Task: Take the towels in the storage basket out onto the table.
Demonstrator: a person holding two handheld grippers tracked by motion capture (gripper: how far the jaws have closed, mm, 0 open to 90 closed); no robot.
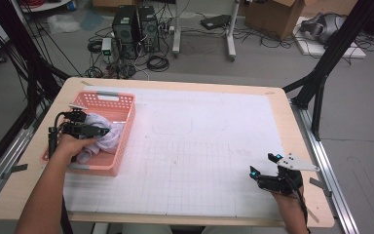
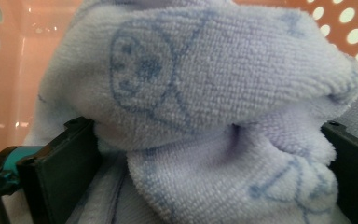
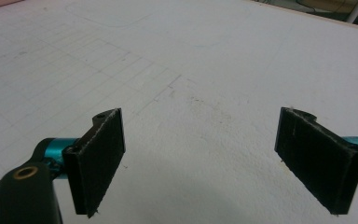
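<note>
Towel [image 1: 106,138] of pale lilac terry, bunched in a pink perforated basket [image 1: 124,127] at the table's [image 1: 277,113] left side in the high view; heaped without a clear long axis, spilling loosely from far right toward near left. Left gripper [image 1: 103,130] inside the basket, down in the cloth, pointing right. Right gripper [image 1: 261,165] low over the white gridded mat [image 1: 199,146] near the right front corner, well apart from the basket, pointing left and away. Wide bare mat between the two; basket close to the table's left edge. Left gripper view: towel [image 2: 205,93] pressed up close, soft looped pile with faint blue line drawings, one a round face; fold of cloth bulging between the two black jaws, which stand wide apart at either side; cannot tell whether clamped on it. Pink basket wall [image 2: 9,70] with oval holes behind. Right gripper view: right gripper [image 3: 200,158] spread wide, nothing between its pads, above plain mat [image 3: 191,70] with pencilled grid lines.
</note>
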